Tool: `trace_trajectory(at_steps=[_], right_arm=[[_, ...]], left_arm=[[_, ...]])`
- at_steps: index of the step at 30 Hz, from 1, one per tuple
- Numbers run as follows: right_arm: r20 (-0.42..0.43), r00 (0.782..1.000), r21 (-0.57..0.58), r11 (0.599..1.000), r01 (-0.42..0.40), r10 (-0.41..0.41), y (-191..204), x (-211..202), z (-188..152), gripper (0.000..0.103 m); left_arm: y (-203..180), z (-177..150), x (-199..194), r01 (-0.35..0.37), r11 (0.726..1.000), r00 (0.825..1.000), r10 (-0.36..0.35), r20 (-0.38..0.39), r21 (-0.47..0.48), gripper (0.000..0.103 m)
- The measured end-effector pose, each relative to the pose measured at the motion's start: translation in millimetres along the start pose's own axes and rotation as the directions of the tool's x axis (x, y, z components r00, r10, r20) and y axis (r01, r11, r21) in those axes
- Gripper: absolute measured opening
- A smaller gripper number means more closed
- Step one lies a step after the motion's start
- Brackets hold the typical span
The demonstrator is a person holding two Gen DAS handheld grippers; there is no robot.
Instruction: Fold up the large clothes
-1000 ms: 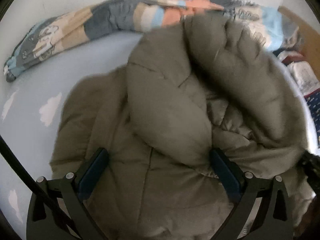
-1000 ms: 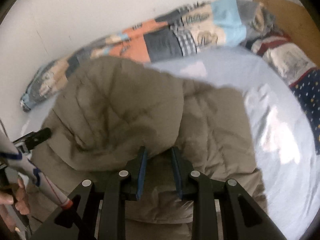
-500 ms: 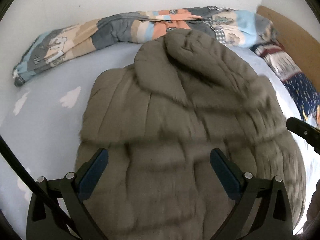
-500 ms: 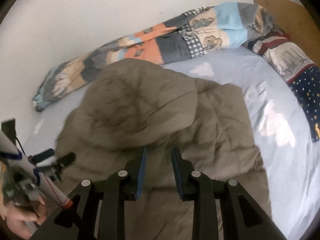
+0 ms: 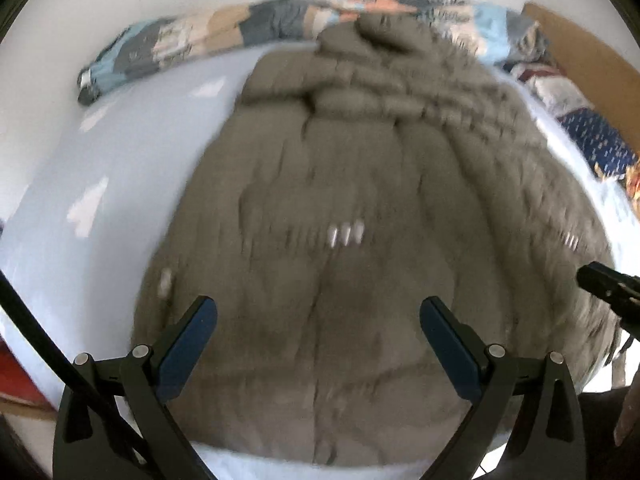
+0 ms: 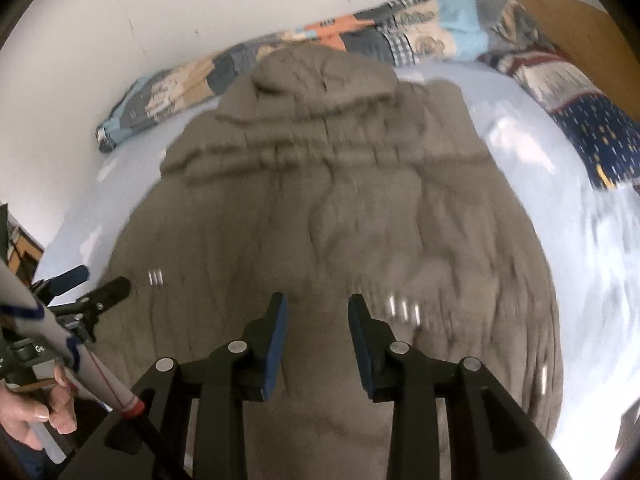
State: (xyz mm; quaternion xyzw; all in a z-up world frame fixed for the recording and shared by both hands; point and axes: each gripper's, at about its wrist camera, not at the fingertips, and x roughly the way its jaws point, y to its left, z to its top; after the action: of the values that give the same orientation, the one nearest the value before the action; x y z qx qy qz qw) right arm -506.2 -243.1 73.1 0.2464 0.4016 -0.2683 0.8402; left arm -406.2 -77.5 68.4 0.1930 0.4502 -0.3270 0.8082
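Nearest, the left gripper [image 5: 318,336] stands spread wide and empty above the coat's hem. The right gripper [image 6: 316,332], whose jaws have just been opening, holds nothing, apparently having let go. The padded olive coat [image 6: 328,216] now lies spread flat on the bed [image 6: 516,136], no longer bunched as a second ago, likely laid out for folding. Beyond the coat lies a patchwork blanket [image 6: 400,36].

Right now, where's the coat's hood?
The hood is at the coat's far end, top centre in both wrist views, up against the patchwork blanket along the wall.
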Motion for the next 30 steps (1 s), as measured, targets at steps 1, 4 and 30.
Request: trace_trajectory(at_steps=[1,4,30], right_arm=[[-0.013,1.000,0.001,1.000,0.006,-0.006,-0.6,1.5,-8.8,0.034],[-0.053,0.998,-0.014,1.000,0.022,-0.023,-0.4,8.4,-33.2,0.034],[-0.078,0.996,0.066,0.997,0.051,-0.046,-29.0,13.4,-75.6,0.043]], left_arm=[[0.8,-6.0,2.5,-0.015,1.000,1.000,0.015,-0.006,0.009,0.102],[-1.5,-18.1,21.3,-0.031,0.996,0.998,0.035,-0.058,0.079,0.102],[51.9,-48.7,8.5,-0.091,0.995,0.996,0.091,-0.004,0.048,0.102]])
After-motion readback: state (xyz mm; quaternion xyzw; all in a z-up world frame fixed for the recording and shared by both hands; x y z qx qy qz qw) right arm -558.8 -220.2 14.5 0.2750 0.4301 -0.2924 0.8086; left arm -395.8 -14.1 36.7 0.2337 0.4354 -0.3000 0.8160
